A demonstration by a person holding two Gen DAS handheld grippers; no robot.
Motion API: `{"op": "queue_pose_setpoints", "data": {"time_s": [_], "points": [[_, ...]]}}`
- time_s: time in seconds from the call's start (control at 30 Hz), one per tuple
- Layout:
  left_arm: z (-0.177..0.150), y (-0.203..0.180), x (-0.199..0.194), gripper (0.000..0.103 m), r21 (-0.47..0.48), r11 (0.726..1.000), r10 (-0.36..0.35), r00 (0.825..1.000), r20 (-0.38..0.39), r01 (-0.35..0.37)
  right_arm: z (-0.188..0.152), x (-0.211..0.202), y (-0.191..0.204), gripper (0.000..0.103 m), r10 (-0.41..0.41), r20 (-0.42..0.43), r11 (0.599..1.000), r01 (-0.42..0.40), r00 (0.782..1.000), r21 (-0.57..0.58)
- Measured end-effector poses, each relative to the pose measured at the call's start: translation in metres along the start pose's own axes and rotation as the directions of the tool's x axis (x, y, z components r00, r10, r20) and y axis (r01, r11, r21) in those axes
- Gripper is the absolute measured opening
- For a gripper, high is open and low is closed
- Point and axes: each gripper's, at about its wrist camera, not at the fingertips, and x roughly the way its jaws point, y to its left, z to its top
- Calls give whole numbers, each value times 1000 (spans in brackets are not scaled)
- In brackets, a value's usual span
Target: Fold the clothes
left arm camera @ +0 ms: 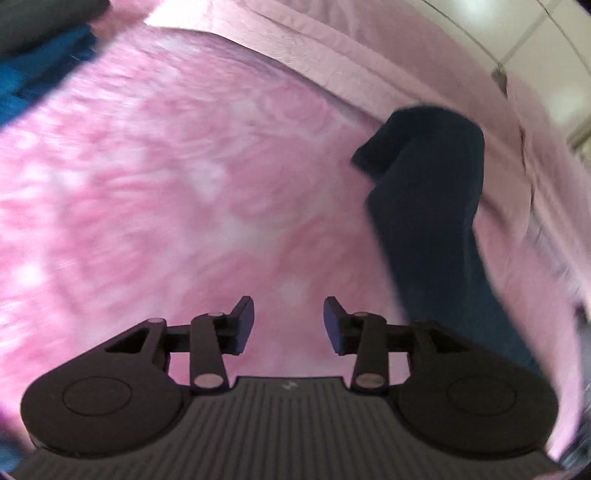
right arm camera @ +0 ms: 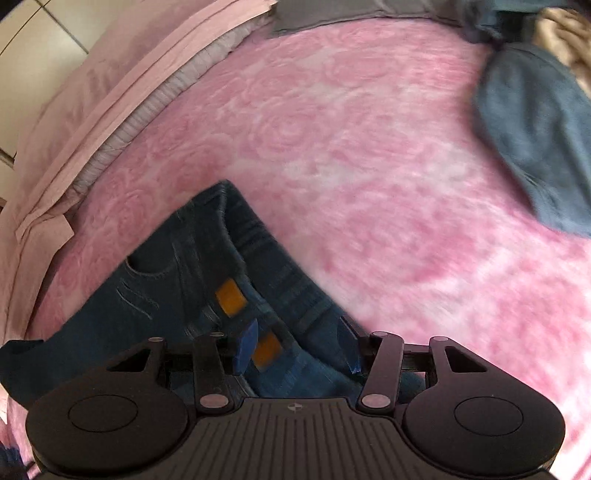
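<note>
One pair of dark blue jeans (right arm camera: 177,288) is lying on the pink rose-patterned blanket (right arm camera: 351,147), its waistband end passing between the fingers of the right gripper (right arm camera: 297,347). In the right wrist view the denim, with two orange patches (right arm camera: 231,297) on it, is filling the gap between the two blue pads (right arm camera: 246,345); the fingers are standing half apart around the bunched fabric, and they appear to be grasping it, though blur is hiding the exact contact at the right-hand pad. The rest of the jeans is spreading away to the left and upward from that gripper, toward the edge of the blanket.

In the left wrist view a dark trouser leg (left arm camera: 436,206) is stretching from the lower right up toward the pale pink sheet (left arm camera: 369,55). It is lying to the right of the left gripper (left arm camera: 288,325), apart from its fingers. Those fingers are standing released, with only blanket showing between the pads (left arm camera: 243,325); nothing is being held there.

Farther out, a grey-blue garment (right arm camera: 535,140) is lying on the blanket at the right of the right wrist view, well apart from the jeans, with a grey cloth (right arm camera: 325,11) at the top edge. A bright blue fabric (left arm camera: 33,74) is showing at the upper left of the left wrist view. Both views are motion-blurred.
</note>
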Motion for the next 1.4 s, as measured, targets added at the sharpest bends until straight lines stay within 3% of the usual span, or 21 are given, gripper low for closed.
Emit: {"op": "queue_pose_setpoints", "data": {"time_s": [0.2,0.33,0.4,0.43,0.47,0.53,0.63,0.77,0.83,0.87,0.9,0.93,0.97,1.0,1.07,1.1,1.17,1.27,1.4], "points": [[35,-27,68,43,-177,975,-130,991,39,134,17,33,19,52,2,-45,999,-4,999,-47],[42,-29,108,45,-326,922,-204,978,46,208,24,51,14,52,-15,-72,1000,15,997,-1],[40,-32,119,37,-347,908,-232,971,50,235,25,59,12,52,-17,-82,1000,17,996,2],[39,-35,120,10,-335,909,-243,968,55,248,25,62,11,52,-18,-79,1000,18,997,-1],[38,-39,122,2,-323,910,-255,965,60,260,25,64,11,52,-21,-75,1000,21,997,-1],[37,-52,107,2,-254,936,-221,969,111,243,25,65,13,52,-26,-74,1000,26,997,-6],[39,-80,54,1,-84,974,-189,956,225,212,27,66,14,52,-29,-86,999,27,996,-21],[38,-112,-56,2,110,983,-176,911,374,144,31,68,13,52,-27,-110,999,25,994,-19],[28,-131,-91,5,257,966,-112,902,416,2,32,69,15,52,-34,-117,999,32,992,-22],[19,-137,-98,7,323,943,-68,901,429,-82,33,70,15,52,-38,-121,999,36,992,-23],[11,-137,-96,8,371,916,-18,905,425,-156,33,71,16,52,-42,-124,999,39,991,-25],[6,-133,-85,10,393,893,54,920,387,-218,34,71,17,52,-43,-126,999,40,991,-23],[4,-120,-64,13,374,888,158,942,297,-267,34,72,17,53,-44,-127,999,41,991,-20],[4,-100,-43,15,309,903,250,950,186,-298,34,72,17,54,-45,-128,999,43,991,-18],[1,-50,-18,15,84,957,278,961,19,-278,34,72,18,55,-43,-132,999,41,990,-21],[-4,-30,-14,15,-15,963,271,963,-3,-271,35,72,18,56,-42,-135,999,39,990,-30],[-16,4,-16,21,-188,948,265,964,10,-259,35,73,18,56,-38,-138,998,32,990,-48],[-24,39,-21,31,-382,897,269,960,75,-222,33,72,15,56,-27,-130,999,21,991,-43],[-10,67,-18,34,-482,854,289,950,122,-198,29,71,17,56,-37,-106,999,35,994,-29]]}}
